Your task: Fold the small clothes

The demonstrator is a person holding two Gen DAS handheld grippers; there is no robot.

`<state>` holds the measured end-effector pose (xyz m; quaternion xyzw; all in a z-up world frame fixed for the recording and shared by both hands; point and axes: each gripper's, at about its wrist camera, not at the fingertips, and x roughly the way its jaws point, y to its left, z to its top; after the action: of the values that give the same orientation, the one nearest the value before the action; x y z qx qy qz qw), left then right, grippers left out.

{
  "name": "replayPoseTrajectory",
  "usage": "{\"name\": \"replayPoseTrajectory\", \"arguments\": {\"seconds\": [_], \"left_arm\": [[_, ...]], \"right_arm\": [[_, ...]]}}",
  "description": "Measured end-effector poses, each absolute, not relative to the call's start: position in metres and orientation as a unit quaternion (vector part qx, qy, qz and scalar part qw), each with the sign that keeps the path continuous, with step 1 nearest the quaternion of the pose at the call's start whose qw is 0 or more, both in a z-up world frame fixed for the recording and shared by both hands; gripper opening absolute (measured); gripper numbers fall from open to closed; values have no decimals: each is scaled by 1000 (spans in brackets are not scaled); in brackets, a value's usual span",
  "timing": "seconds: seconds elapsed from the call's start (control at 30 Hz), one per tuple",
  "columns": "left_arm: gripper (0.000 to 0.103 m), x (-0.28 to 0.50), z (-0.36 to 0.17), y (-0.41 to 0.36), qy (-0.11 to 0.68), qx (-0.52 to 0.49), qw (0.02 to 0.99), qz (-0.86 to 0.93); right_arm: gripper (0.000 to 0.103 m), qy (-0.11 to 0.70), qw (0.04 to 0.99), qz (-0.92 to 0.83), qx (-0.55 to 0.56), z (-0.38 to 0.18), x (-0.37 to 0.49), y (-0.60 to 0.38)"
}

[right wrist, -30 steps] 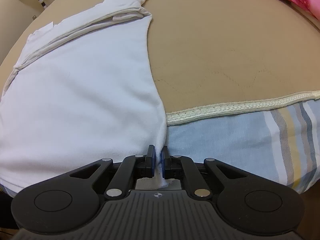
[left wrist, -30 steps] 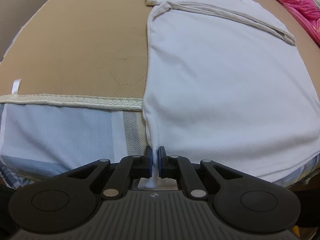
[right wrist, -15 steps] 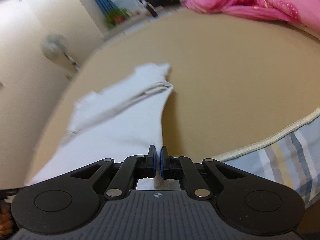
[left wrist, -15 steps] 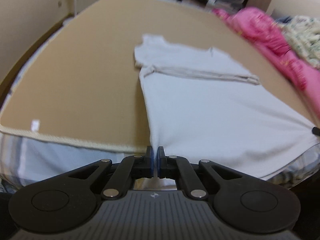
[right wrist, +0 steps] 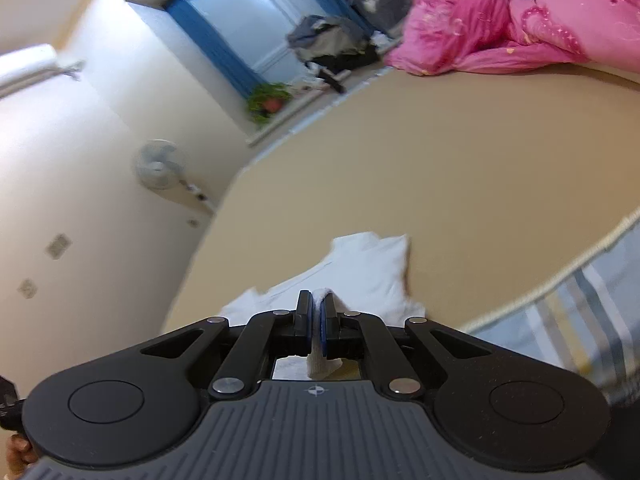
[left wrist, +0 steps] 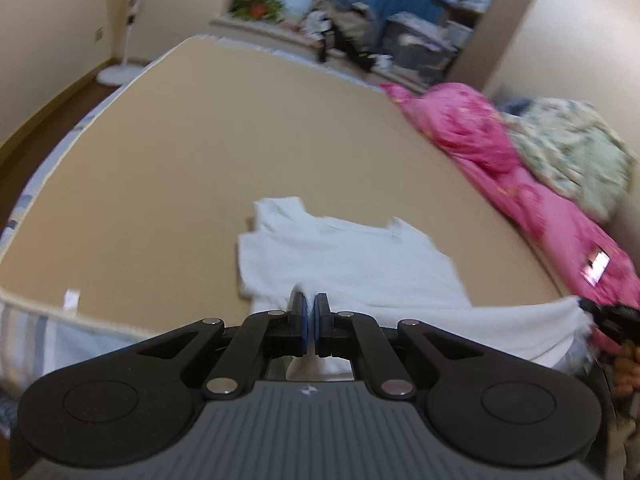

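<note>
Both tongs higher now than a second ago, and pointing more across the room than down. Before, almost only white shirt and tan cover in view; now the far wall, a window with blue curtains (right wrist: 224, 40) and a standing fan (right wrist: 160, 166) too. Near edge of the shirt lifted off the bed, where a second ago all of it lay flat. More tan cover showing around it than before. Both tongs pinched on the cloth then, and pinched on it now.

White shirt (left wrist: 344, 264): small, soft, plain, a bit blurry. Far part flat on the tan bed cover (left wrist: 180, 152), with a sleeve or shoulder end poking out at the far left. Near edge pulled up and stretched like a band from one tongs to the other.

Left tongs (left wrist: 310, 322): closed tight on the near left corner of the shirt, a bit of white cloth poking out behind the blue pads. Right tongs (right wrist: 316, 326): closed tight on the other near corner, a white tuft hanging down between the black arms. Rest of the shirt straight ahead of both tongs, lower down, on the bed. In the left view, the right tongs at the far right edge, gripping the end of the stretched edge. Pink blanket (left wrist: 500, 152) heaped at the far right side of the bed, well apart from the shirt.
</note>
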<state>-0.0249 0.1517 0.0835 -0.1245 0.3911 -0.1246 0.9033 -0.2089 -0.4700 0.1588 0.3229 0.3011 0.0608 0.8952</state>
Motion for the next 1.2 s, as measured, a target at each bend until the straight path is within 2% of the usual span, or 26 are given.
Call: {"name": "replayPoseTrajectory", "arguments": {"seconds": [0.17, 0.27, 0.3, 0.37, 0.43, 0.47, 0.53, 0.57, 0.63, 0.8, 0.97, 1.2], "left_arm": [[4, 129, 13, 149, 453, -140, 876, -84], [8, 188, -22, 151, 478, -140, 866, -50], [8, 195, -29, 158, 472, -145, 869, -34], [16, 194, -38, 176, 454, -170, 874, -30], [18, 192, -43, 188, 472, -189, 861, -16], [25, 190, -44, 190, 474, -185, 861, -18], [38, 190, -46, 184, 486, -151, 860, -29], [40, 191, -49, 180, 496, -132, 858, -36], [40, 195, -55, 173, 511, -107, 851, -53], [40, 207, -74, 145, 521, -39, 849, -84], [40, 222, -69, 128, 490, -35, 866, -94], [40, 240, -72, 108, 469, -54, 878, -82]], "right_arm": [[3, 357, 886, 38, 293, 108, -69, -471], [6, 401, 870, 12, 286, 63, 9, -469], [7, 415, 866, -6, 279, 49, 26, -469], [11, 412, 868, -52, 272, 31, 31, -470], [11, 424, 861, -56, 275, 16, 29, -473], [11, 444, 850, -57, 278, 13, 32, -475], [12, 431, 861, -26, 269, 17, 31, -474], [17, 434, 864, -10, 256, 17, 31, -472], [23, 458, 861, 9, 223, 12, 34, -469], [23, 485, 864, 45, 129, 1, 42, -445], [25, 464, 878, 54, 107, -1, 68, -430], [27, 444, 885, 35, 138, -9, 93, -428]]}}
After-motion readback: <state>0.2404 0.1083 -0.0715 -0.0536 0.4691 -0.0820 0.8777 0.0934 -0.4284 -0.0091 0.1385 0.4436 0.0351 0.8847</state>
